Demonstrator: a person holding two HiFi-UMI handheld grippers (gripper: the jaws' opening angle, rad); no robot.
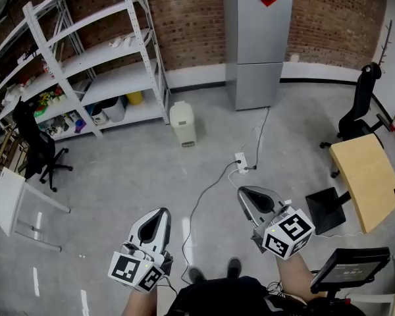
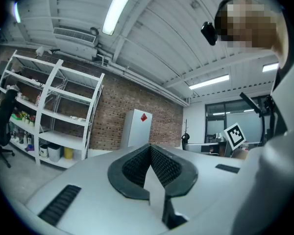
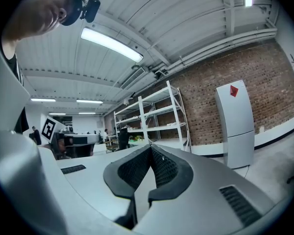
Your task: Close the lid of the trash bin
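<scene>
The small pale trash bin stands on the grey floor, far ahead of both grippers' fingers. It sits between the white shelf and the grey fridge. The left gripper and right gripper are held low. Each one's fingers are pressed together, holding nothing.

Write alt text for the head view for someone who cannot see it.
The left gripper and right gripper are held low, fingers shut and empty, far from the cream trash bin across the floor, between white shelving and a grey fridge.
</scene>
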